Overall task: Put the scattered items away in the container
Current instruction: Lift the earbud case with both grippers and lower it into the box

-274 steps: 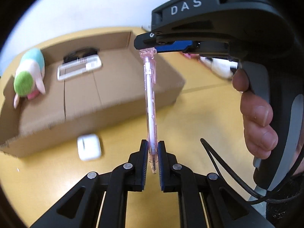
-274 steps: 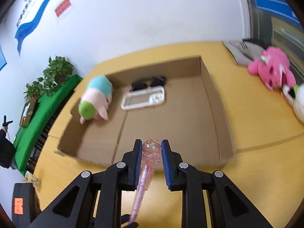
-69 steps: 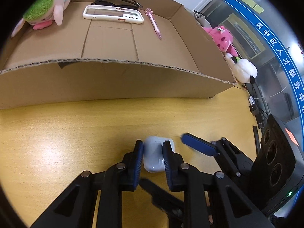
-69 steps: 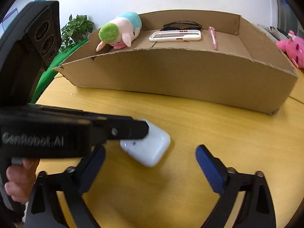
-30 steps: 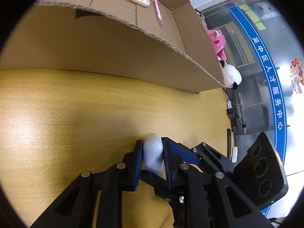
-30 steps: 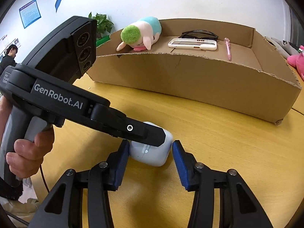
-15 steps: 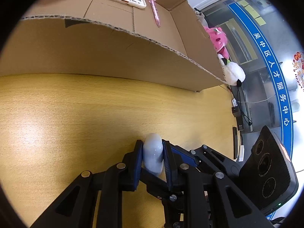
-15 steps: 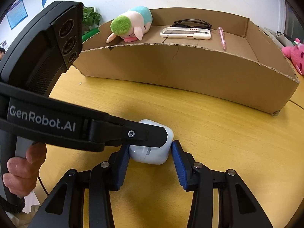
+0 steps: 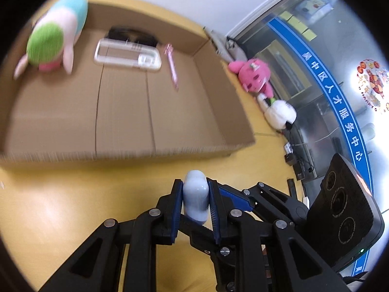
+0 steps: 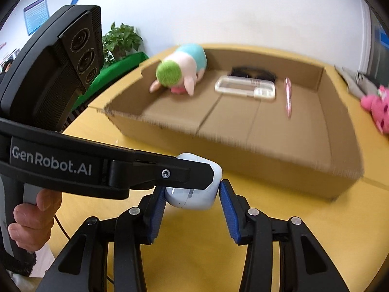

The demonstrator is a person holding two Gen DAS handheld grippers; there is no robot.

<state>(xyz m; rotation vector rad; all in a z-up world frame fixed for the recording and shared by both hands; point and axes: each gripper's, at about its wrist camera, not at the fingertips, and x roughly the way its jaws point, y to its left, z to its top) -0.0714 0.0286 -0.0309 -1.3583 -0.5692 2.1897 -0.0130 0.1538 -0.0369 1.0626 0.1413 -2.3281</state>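
My left gripper [image 9: 195, 196] is shut on a white earbud case [image 9: 195, 198] and holds it above the yellow table, short of the cardboard box [image 9: 170, 150]. In the right wrist view the case [image 10: 194, 189] sits between my right gripper's [image 10: 192, 203] blue pads; the left pad touches it and the right pad stands just off it. The left gripper's arm crosses above the case. The box [image 10: 267, 155] holds a plush toy [image 10: 182, 70], a clear phone case [image 10: 245, 88], a pink pen [image 10: 288, 99] and black glasses [image 10: 252, 71].
A pink plush [image 9: 252, 73] and a white plush [image 9: 279, 114] lie on the table right of the box. A potted plant [image 10: 121, 39] on a green surface stands beyond the table's left side. A glass wall with blue lettering is at the right.
Both grippers have risen with the earbud case, so the box interior now shows from above. The right gripper's right pad has come slightly off the case.
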